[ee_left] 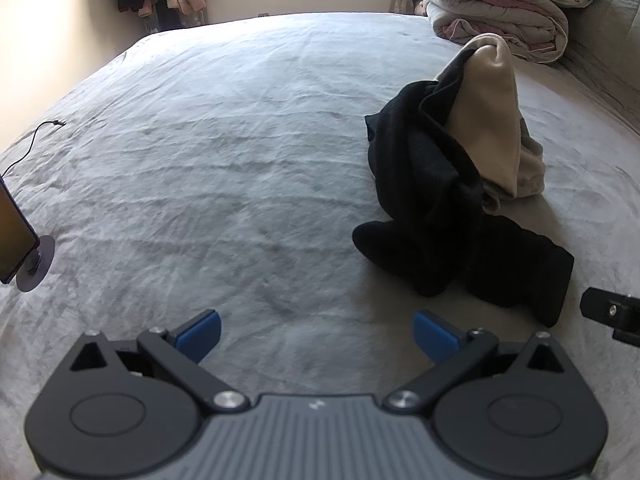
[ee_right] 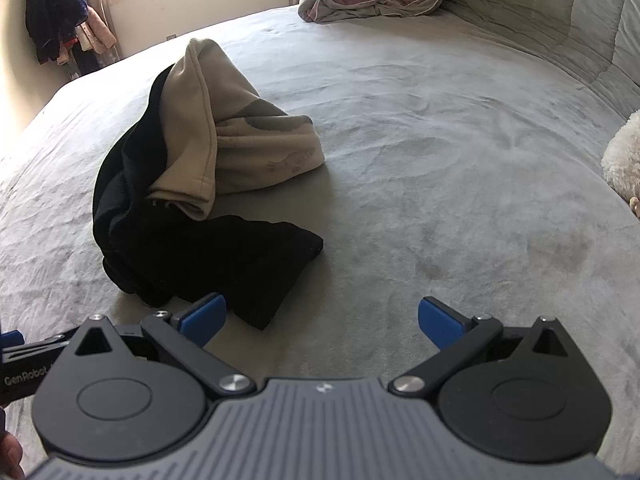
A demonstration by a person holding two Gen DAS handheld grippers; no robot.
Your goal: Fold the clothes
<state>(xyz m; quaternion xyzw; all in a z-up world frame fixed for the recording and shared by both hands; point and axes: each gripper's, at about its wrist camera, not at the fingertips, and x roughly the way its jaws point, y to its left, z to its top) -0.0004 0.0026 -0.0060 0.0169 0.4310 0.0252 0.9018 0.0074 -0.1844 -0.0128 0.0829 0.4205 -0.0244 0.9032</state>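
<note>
My left gripper (ee_left: 316, 334) and right gripper (ee_right: 322, 322) are both spread wide and hold nothing. The heap of black and beige clothes (ee_right: 192, 184) lies on the bed (ee_left: 200, 160), ahead-right of my left gripper, ahead-left of my right, untouched.

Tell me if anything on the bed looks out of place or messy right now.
Yes: a black garment and a beige garment lie tangled in one crumpled heap on the bed, the beige one draped over the black. Neither is laid flat or folded. Nothing looks spilled or damaged.
</note>
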